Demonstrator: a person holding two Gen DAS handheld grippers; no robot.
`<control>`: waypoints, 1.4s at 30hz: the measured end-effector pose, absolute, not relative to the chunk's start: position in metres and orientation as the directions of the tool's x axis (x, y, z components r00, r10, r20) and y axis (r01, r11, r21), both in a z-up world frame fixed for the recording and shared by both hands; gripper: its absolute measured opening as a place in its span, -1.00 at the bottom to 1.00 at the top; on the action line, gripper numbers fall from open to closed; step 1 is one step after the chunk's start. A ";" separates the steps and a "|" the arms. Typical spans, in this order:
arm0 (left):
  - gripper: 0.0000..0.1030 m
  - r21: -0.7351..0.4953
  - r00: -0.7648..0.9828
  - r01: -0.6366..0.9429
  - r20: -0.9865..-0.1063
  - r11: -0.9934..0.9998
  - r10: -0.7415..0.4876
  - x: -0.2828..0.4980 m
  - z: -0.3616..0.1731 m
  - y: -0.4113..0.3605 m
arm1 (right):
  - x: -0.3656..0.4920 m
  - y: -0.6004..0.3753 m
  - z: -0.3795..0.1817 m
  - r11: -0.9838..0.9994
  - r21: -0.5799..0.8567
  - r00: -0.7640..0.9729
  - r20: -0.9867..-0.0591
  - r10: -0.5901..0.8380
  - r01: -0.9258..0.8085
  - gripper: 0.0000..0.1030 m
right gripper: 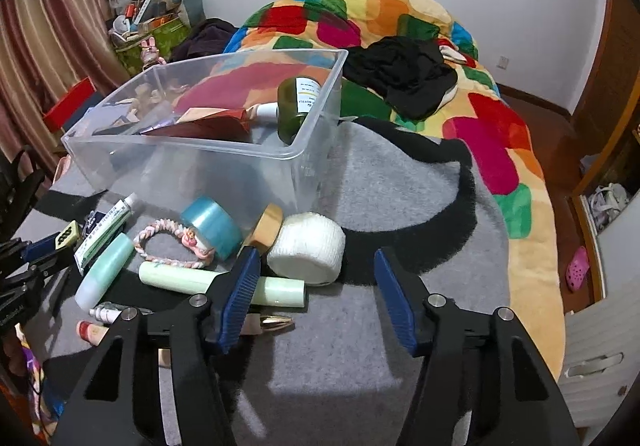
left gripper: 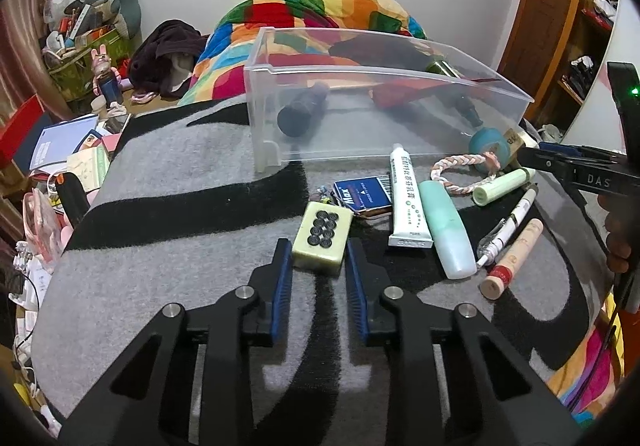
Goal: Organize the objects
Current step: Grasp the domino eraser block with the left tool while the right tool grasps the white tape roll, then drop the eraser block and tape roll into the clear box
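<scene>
A cream mahjong tile with black circles lies on the grey and black blanket. My left gripper is shut on its near end, a blue pad against each side. A white gauze roll lies between the fingertips of my right gripper, which is open: the right pad stands clear of the roll. A clear plastic bin behind holds a green bottle and a red packet. Beside the tile lie a white tube, a mint bottle and a blue card pack.
Near the bin's corner sit a teal tape roll, a gold-lidded jar, a braided ring and a pale green tube. A pen and a beige tube lie rightward. A colourful quilt covers the bed beyond.
</scene>
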State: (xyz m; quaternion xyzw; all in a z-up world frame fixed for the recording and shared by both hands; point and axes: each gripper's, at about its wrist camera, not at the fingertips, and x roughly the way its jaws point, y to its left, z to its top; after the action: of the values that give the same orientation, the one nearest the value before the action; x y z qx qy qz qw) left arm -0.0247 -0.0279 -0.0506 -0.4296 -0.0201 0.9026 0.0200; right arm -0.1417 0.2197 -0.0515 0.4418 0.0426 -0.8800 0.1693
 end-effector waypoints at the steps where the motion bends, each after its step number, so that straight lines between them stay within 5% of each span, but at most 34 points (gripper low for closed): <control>1: -0.53 -0.054 -0.631 -0.017 -0.774 -0.998 0.052 -0.024 -0.050 -0.029 | -0.143 0.219 -0.052 -0.939 0.071 -0.555 -0.790 -0.260 0.338 0.08; 6: -0.53 -0.049 -0.639 -0.017 -0.768 -0.999 0.049 -0.023 -0.048 -0.029 | -0.146 0.212 -0.050 -0.927 0.042 -0.568 -0.779 -0.264 0.373 0.06; 9: -0.54 -0.041 -0.649 -0.021 -0.759 -0.999 0.045 -0.022 -0.044 -0.028 | -0.145 0.211 -0.050 -0.909 0.067 -0.550 -0.778 -0.305 0.411 -0.25; 12: -0.54 -0.032 -0.661 -0.023 -0.749 -0.999 0.039 -0.019 -0.040 -0.027 | -0.142 0.212 -0.051 -0.909 0.055 -0.556 -0.775 -0.299 0.412 -0.30; 22: -0.54 -0.035 -0.713 -0.024 -0.699 -0.999 0.042 -0.020 -0.016 -0.027 | -0.124 0.221 -0.038 -0.915 0.062 -0.584 -0.753 -0.305 0.398 -0.32; 34: -0.54 -0.027 -0.802 -0.043 -0.595 -0.999 0.051 -0.035 0.028 -0.025 | -0.119 0.210 0.030 -0.907 0.110 -0.687 -0.618 -0.382 0.406 -0.32; 42: -0.54 -0.032 -0.825 -0.041 -0.562 -0.999 0.052 -0.061 0.043 -0.029 | -0.148 0.185 0.032 -0.918 0.082 -0.698 -0.624 -0.351 0.388 -0.32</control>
State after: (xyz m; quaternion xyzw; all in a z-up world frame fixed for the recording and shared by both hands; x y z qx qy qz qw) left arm -0.0612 -0.0288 0.0432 -0.2946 -0.0093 0.9553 0.0245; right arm -0.1479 0.1847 0.0318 0.3326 0.0279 -0.9210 0.2006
